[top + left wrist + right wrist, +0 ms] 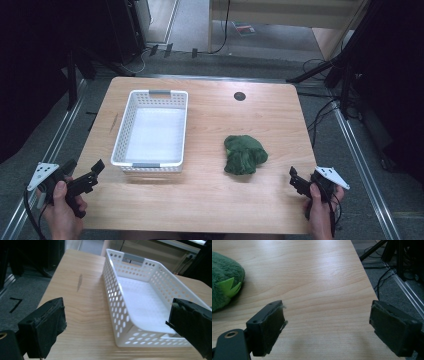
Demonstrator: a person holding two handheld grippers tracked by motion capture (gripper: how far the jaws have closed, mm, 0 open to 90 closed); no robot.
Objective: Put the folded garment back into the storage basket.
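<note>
A green plush toy [244, 154] lies on the wooden table [215, 120], right of centre; in the right gripper view the plush [224, 280] sits at the far left, its light-green spikes showing. An empty white perforated basket [151, 129] stands to the left of the toy. My left gripper [92, 174] hovers at the table's front-left corner, open and empty, facing the basket [140, 297]. My right gripper [296, 181] is held at the front-right edge, open, nothing between its jaws, well apart from the plush.
A round cable hole [240, 96] marks the table's far side. Dark stands and cables [330, 65] crowd the floor to the right. Metal rails [60, 130] run along the floor on both sides.
</note>
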